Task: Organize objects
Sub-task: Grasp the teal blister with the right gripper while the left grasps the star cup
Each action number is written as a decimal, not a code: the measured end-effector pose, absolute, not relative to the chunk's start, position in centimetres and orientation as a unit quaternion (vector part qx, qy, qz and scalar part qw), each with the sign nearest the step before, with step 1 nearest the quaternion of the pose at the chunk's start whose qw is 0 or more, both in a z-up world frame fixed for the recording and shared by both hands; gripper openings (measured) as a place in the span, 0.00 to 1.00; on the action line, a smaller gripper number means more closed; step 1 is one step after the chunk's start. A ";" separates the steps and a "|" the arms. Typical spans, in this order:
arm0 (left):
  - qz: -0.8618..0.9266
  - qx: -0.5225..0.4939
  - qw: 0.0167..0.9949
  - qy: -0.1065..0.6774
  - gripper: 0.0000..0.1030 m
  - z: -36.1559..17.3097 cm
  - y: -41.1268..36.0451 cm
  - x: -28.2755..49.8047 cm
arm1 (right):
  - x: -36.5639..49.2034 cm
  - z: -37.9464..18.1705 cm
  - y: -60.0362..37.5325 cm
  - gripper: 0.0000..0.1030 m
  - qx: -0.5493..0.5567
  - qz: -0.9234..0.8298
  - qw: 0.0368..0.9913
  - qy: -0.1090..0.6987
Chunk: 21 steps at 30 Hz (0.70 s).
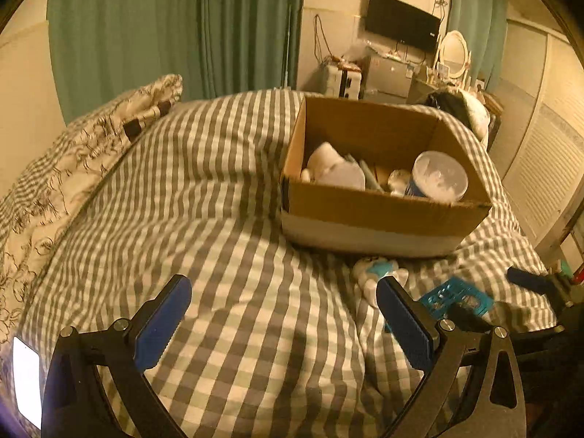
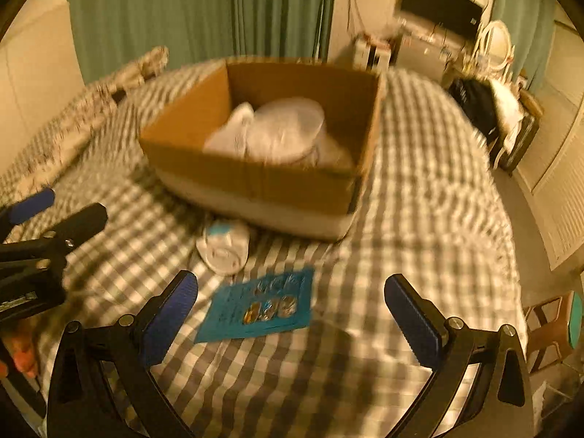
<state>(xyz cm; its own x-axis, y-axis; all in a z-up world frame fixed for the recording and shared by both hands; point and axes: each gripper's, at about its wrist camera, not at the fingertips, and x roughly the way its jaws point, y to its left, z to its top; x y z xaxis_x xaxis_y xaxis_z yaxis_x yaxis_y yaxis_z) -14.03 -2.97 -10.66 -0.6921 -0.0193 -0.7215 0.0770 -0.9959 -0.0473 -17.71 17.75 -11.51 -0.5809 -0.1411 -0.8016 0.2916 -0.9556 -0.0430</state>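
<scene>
An open cardboard box [image 1: 379, 211] [image 2: 255, 186] sits on the checked bed and holds white items and a clear-lidded tub [image 1: 440, 177]. In front of it lie a white and blue sock bundle [image 1: 376, 273] [image 2: 224, 246] and a flat teal card packet [image 1: 452, 297] [image 2: 259, 308]. My left gripper [image 1: 284, 314] is open and empty, left of the sock. My right gripper [image 2: 292, 314] is open and empty, its fingers either side of the teal packet, above it. The right gripper's fingers [image 1: 529, 279] show at the left view's right edge. The right wrist view is motion-blurred.
A patterned pillow [image 1: 73, 168] lies along the bed's left side. Green curtains [image 1: 175, 29] hang behind. A TV [image 1: 401, 22], cabinet and mirror stand at the far right. A wooden stool [image 2: 547, 328] stands beside the bed on the right.
</scene>
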 end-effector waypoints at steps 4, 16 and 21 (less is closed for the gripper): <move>-0.915 0.400 0.027 0.039 1.00 -11.3 -2.9 -14.2 | -18.4 -14.6 16.7 0.82 0.484 -0.860 0.123 0.101; -0.915 0.402 0.030 0.015 1.00 -11.8 -1.9 -13.8 | -16.9 -14.0 16.0 0.24 0.456 -0.874 0.143 0.094; -0.916 0.399 0.034 -0.004 1.00 -11.4 -0.7 -13.5 | -15.0 -10.8 16.8 0.10 0.405 -0.900 0.148 0.068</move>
<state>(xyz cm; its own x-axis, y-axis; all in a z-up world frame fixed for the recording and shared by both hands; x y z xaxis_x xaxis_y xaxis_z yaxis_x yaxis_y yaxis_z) -13.53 -0.73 -11.44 -0.6786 -0.0666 -0.7315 0.0597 -0.9976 0.0355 -15.02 16.80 -10.79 -0.6282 -0.2113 -0.7488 0.3220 -0.9467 -0.0031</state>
